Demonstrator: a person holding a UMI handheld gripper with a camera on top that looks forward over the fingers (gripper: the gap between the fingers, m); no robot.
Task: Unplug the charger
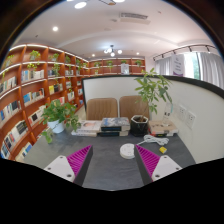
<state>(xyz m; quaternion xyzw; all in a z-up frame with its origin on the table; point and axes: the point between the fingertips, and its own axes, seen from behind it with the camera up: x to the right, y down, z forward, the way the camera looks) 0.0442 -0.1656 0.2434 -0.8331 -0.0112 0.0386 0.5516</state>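
A small round white object (127, 150), perhaps the charger, lies on the dark grey table (105, 165) just ahead of my right finger and slightly inside it. I cannot make out a cable or socket on it. My gripper (113, 162) is open and empty, low over the table. Its magenta pads (79, 158) are spread wide apart, with bare table top between them. A pale boxy item (160, 127), possibly a power strip, sits beyond the right finger at the table's far right.
A potted plant (57, 115) stands at the far left of the table and a taller one (150, 95) at the far right. A stack of books (108, 126) lies between them. Two chairs (102, 107) stand behind the table. Bookshelves (30, 90) line the left wall.
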